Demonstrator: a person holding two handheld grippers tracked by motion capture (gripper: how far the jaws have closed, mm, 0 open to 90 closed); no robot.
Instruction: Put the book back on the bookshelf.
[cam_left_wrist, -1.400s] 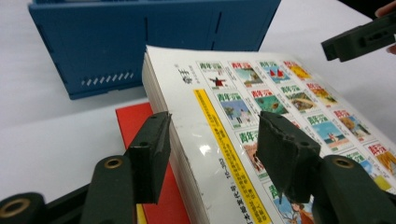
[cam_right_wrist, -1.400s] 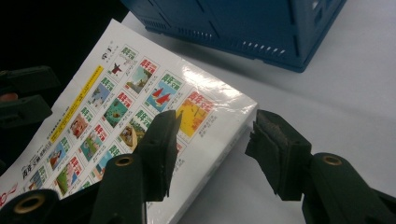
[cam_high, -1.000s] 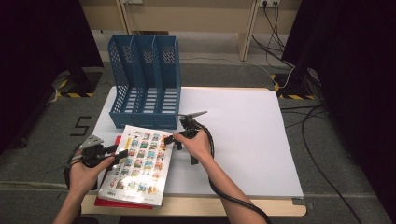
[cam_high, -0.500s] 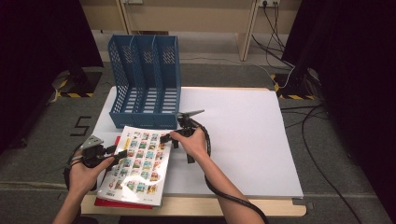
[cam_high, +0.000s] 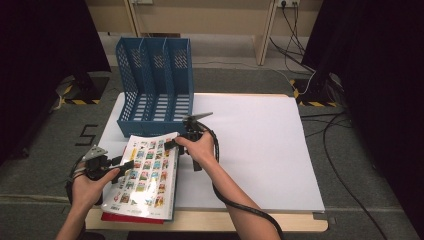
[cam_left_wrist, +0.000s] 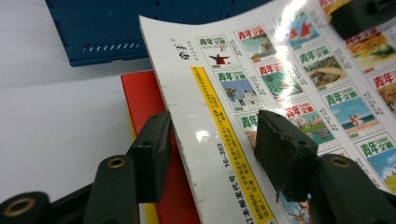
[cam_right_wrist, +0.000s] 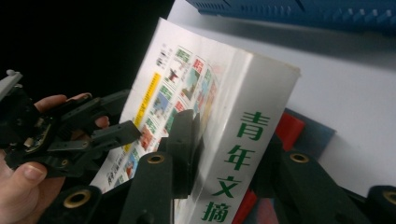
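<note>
I see both tongs working on a thick white book (cam_high: 147, 172) with a grid of small coloured pictures on its cover, at the near left corner of the white table (cam_high: 260, 145). The book lies on top of a red book (cam_high: 131, 218), whose edge shows beneath it at the near side of the table. The far end of the white book is raised off the stack and sits just in front of the blue file rack (cam_high: 156, 85), which stands at the far left of the table with three upright compartments. My right gripper (cam_high: 172, 144) is at the book's far right corner; its jaws have just been closing, and in the right gripper view (cam_right_wrist: 224, 154) one jaw lies on the pictured cover and the other behind the spine with the green characters, so the book's thickness is between them and they pinch it. My left gripper (cam_high: 126, 165) is at the book's left long edge, about midway along it. In the left gripper view (cam_left_wrist: 212, 149) one jaw presses on the cover (cam_left_wrist: 289, 84) beside the yellow strip, and the other stands at the outer side of the book's edge, over the red book (cam_left_wrist: 149, 107). I cannot tell from these views whether that outer jaw presses on the edge or stands just clear of it. The right part of the table is bare white surface.
</note>
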